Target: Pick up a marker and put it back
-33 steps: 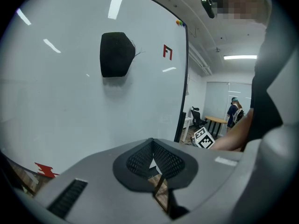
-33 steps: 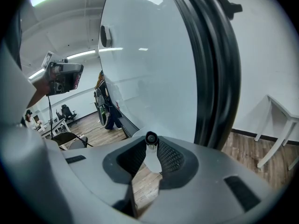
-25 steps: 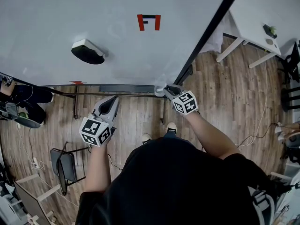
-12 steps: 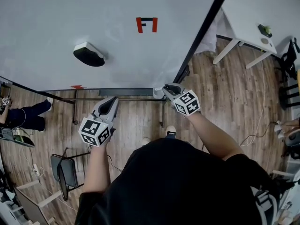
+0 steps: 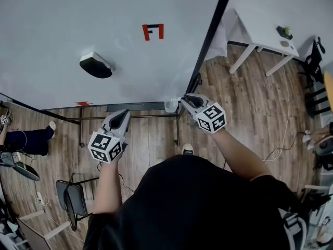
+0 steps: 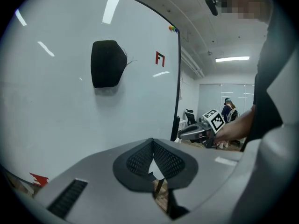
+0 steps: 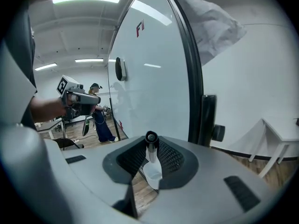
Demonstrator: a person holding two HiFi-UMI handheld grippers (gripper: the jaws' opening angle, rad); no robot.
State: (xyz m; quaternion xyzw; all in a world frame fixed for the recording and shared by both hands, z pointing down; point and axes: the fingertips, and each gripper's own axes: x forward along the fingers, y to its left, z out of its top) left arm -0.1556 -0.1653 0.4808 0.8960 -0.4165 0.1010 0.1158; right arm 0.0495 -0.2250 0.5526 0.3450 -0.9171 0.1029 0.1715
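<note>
A whiteboard marker (image 7: 149, 154) with a black cap stands between the pads of my right gripper (image 7: 151, 149), which is shut on it. Just below the marker's tip is a small white cup (image 7: 153, 175). In the head view the right gripper (image 5: 186, 99) hovers beside that cup (image 5: 171, 106) at the right end of the whiteboard's tray (image 5: 136, 107). My left gripper (image 5: 124, 114) hangs below the tray, to the left. Its jaws (image 6: 153, 165) are shut with nothing in them.
The whiteboard (image 5: 104, 30) carries a black eraser (image 5: 95, 65) and a red-and-black mark (image 5: 153, 32). Its black frame post (image 5: 208, 40) runs up right of the cup. A white table (image 5: 263, 30) stands at the far right and a chair (image 5: 70, 189) on the wood floor at left.
The head view has swung, so the board sits further left. My right gripper with the marker has drawn slightly right, away from the cup. The left gripper has hardly moved.
</note>
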